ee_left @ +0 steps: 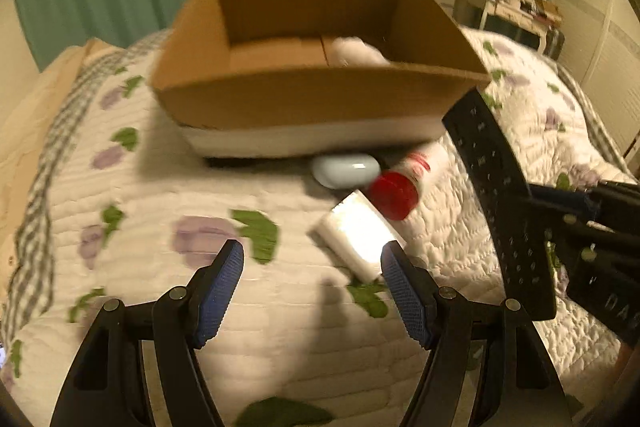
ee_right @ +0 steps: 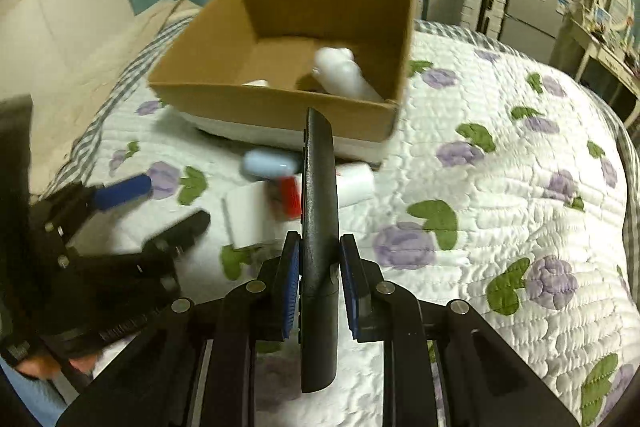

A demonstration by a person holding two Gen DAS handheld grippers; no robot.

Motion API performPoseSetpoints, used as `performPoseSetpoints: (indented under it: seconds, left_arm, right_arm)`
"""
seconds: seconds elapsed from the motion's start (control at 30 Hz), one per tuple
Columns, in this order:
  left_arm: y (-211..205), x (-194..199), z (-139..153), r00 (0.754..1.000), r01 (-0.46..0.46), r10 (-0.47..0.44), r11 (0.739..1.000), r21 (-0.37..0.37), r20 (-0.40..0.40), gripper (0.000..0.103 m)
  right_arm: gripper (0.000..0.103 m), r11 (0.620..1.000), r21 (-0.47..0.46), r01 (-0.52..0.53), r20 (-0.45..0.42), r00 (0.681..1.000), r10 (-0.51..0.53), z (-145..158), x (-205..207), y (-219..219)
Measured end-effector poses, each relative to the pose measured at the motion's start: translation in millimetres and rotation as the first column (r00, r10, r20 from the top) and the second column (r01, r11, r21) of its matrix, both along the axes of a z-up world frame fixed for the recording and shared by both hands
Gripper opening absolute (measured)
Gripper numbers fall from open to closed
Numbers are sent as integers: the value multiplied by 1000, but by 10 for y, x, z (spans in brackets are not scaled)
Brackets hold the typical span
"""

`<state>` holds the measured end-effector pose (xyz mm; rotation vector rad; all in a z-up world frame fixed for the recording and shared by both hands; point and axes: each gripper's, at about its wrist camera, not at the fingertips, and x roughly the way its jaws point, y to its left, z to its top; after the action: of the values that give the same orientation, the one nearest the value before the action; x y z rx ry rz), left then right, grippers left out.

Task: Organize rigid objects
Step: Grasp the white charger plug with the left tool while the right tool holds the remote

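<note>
An open brown cardboard box with a white band along its base sat on a white quilted bedspread printed with purple flowers and green leaves, and it serves here as the landmark. Inside the box, toward its right wall, lay a white plastic bottle, with a smaller white item, too blurred to identify, near the front wall. The right gripper was clamped on a long black remote control, its blue-padded fingers pressed against both sides of the remote, which was held on edge with its far end pointing at the box's front wall. Just in front of the box, on the quilt, lay a pale blue rounded case, and beside it a white bottle with a red cap on its side. Slightly nearer than those, a white rectangular block rested on the quilt. The left gripper hovered in front of the box with its blue fingers spread wide and nothing between them, the right finger's tip close to the white block; whether they touched was unclear.
</note>
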<state>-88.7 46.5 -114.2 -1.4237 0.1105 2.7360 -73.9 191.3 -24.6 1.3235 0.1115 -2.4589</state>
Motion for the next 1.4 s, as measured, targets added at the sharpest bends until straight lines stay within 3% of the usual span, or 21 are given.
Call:
performPoseSetpoints:
  seconds: [0.27, 0.4, 0.6, 0.73, 0.77, 1.03, 1.27, 1.4]
  left_arm:
    - [184, -208, -225, 998, 6, -9, 999, 45, 56, 74]
    - [248, -278, -298, 997, 12, -14, 1000, 27, 71, 74]
    - [419, -318, -427, 997, 43, -37, 995, -91, 68, 74]
    - [388, -261, -375, 998, 45, -42, 997, -64, 50, 69]
    - [375, -234, -345, 998, 44, -42, 997, -56, 45, 66]
    - [354, 118, 25, 998, 55, -56, 998, -19, -32, 65]
    - [259, 281, 655, 987, 45, -43, 999, 12, -155, 65]
    - [184, 173, 993, 975, 42, -33, 998, 39, -218, 65]
  right_arm:
    - [19, 997, -46, 68, 48, 997, -66, -207, -186, 181]
    - [19, 995, -61, 77, 61, 995, -73, -250, -236, 191]
    - [19, 994, -70, 82, 66, 995, -77, -257, -243, 191]
    - [19, 994, -71, 86, 66, 995, -81, -255, -237, 193]
    - [19, 994, -67, 87, 63, 995, -83, -247, -227, 191]
    - [19, 992, -77, 102, 15, 995, -101, 23, -75, 226]
    - [18, 992, -94, 86, -80, 992, -94, 549, 45, 195]
    - [18, 992, -106, 63, -162, 983, -80, 970, 54, 153]
